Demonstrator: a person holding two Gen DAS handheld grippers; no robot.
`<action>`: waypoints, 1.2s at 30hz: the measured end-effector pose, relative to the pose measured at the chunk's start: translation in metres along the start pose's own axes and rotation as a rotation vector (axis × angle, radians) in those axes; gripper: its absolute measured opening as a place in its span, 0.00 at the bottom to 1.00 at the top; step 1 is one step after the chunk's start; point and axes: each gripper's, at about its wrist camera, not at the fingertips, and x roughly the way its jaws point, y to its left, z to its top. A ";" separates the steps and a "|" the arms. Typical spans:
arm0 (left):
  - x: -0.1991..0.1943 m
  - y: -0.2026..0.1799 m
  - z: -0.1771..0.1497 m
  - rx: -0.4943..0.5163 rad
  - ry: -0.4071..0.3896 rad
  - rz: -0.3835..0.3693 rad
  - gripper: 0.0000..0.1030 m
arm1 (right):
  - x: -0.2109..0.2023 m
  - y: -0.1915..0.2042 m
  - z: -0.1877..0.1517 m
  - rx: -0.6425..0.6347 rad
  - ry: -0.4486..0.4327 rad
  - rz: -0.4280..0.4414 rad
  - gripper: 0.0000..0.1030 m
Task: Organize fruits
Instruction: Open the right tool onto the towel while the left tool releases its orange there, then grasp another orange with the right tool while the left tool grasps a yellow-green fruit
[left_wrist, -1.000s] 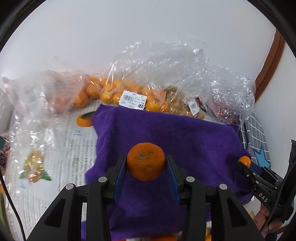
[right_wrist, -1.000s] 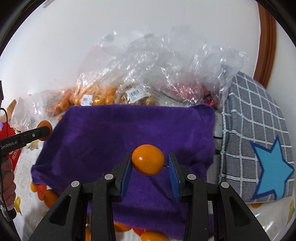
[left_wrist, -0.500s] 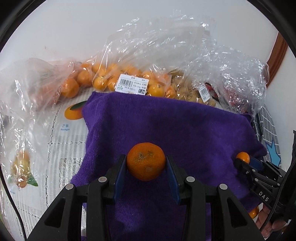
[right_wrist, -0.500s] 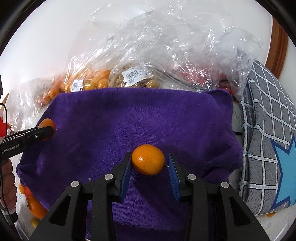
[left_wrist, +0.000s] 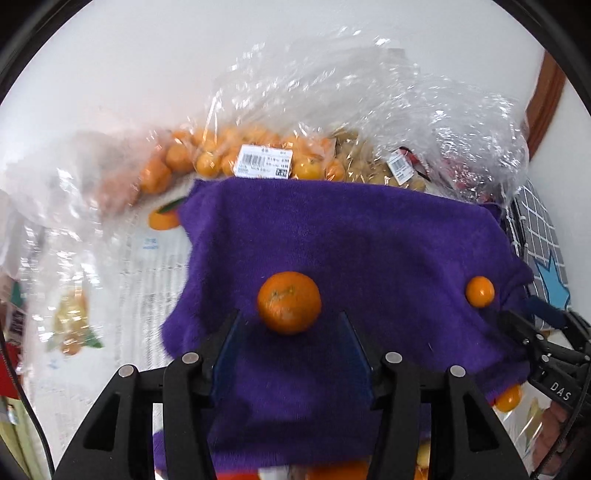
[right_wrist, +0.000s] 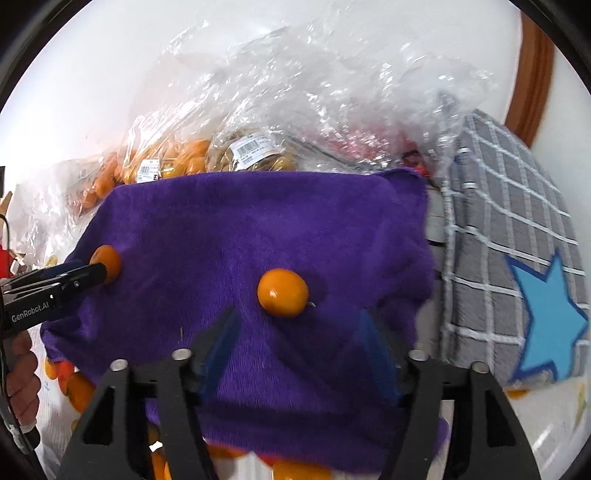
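A purple towel (left_wrist: 369, 240) (right_wrist: 258, 221) lies spread out in front of both grippers. A dimpled tangerine (left_wrist: 289, 302) (right_wrist: 107, 264) rests on it just ahead of my left gripper (left_wrist: 290, 332) (right_wrist: 92, 271). That gripper's jaws are opening and its blue pads (left_wrist: 229, 343) stand off the fruit. A smaller, glossy orange (right_wrist: 283, 297) (left_wrist: 479, 291) sits on the towel in front of my right gripper (right_wrist: 299, 319) (left_wrist: 517, 317). Those jaws are opening too, wide of the fruit and not touching it.
Clear plastic bags of oranges (left_wrist: 221, 155) (right_wrist: 177, 158) and other produce line the back wall. A grey checked cloth with a blue star (right_wrist: 517, 258) lies to the right. Loose oranges (right_wrist: 77, 391) peek out under the towel's near edge. A hand (right_wrist: 22, 376) holds the left gripper.
Both grippers have let go of their fruit. The tangerine and the small orange now lie on the purple towel ahead of the spread pads. Both grippers came closer to the towel.
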 end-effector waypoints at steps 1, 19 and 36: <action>-0.008 0.000 -0.003 0.002 -0.005 -0.003 0.49 | -0.005 0.000 -0.001 0.002 -0.002 -0.016 0.72; -0.105 -0.011 -0.082 0.009 -0.117 -0.052 0.59 | -0.102 -0.005 -0.080 0.004 -0.088 -0.066 0.78; -0.089 0.017 -0.146 -0.032 -0.100 -0.077 0.30 | -0.101 0.000 -0.147 0.024 -0.160 -0.005 0.48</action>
